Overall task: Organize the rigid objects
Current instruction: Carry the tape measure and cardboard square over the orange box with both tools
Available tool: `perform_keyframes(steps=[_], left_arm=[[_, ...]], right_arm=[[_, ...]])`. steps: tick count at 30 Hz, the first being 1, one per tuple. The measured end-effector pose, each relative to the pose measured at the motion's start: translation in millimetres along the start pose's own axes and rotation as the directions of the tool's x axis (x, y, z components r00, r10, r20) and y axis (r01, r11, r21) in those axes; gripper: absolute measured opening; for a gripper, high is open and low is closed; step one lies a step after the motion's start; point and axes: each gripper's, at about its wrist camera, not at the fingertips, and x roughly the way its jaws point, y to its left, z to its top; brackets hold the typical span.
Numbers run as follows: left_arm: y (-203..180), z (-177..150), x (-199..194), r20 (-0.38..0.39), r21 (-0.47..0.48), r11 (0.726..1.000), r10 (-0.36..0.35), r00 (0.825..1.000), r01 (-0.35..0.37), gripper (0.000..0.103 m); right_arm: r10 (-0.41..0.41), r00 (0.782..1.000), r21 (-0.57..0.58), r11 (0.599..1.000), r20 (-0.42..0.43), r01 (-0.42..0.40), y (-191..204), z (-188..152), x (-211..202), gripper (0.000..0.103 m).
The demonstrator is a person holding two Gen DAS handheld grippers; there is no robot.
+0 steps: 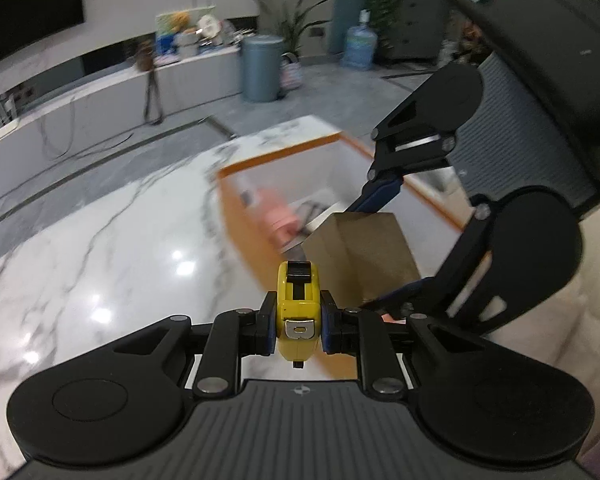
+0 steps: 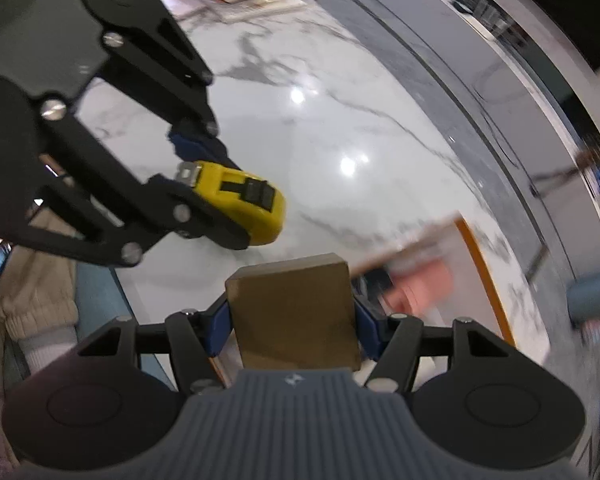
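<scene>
The left gripper (image 1: 296,330) is clamped on a yellow tape measure (image 1: 298,312), long axis pointing forward along the fingers, held clear above the marble table (image 1: 100,240). Ahead and to its right lies the orange-rimmed tray (image 1: 236,216) — the likely destination. The right gripper (image 2: 292,320) — nearer the tray — grips a brown block (image 2: 292,304) directly over its near edge.

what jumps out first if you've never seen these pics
A bright yellow tape measure is pinched in the left gripper, lifted over the white marble table. Beside it the right gripper clamps a plain brown box. Beyond both sits an orange-rimmed tray with something pink blurred inside.
</scene>
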Motion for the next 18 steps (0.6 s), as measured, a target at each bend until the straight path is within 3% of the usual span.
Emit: perform_keyframes(steps=[4, 9, 18], left_arm=[[-28, 13, 23, -0.013, 0.021, 0.999, -0.046, 0.999, 0.046, 0.022], [-47, 18, 62, -0.06, 0.035, 0.995, -0.09, 0.994, 0.092, 0.022], [-50, 18, 119, -0.165, 0.028, 0.99, -0.133, 0.977, 0.14, 0.022]], right_arm=[[-0.011, 0.998, 0.144, 0.989, -0.059, 0.02, -22, -33, 1, 0.062], [-0.002, 0.992, 0.346, 0.937, -0.124, 0.045, -54, -77, 23, 0.062], [0.113, 0.98, 0.475, 0.88, -0.165, -0.022, -70, -110, 75, 0.062]])
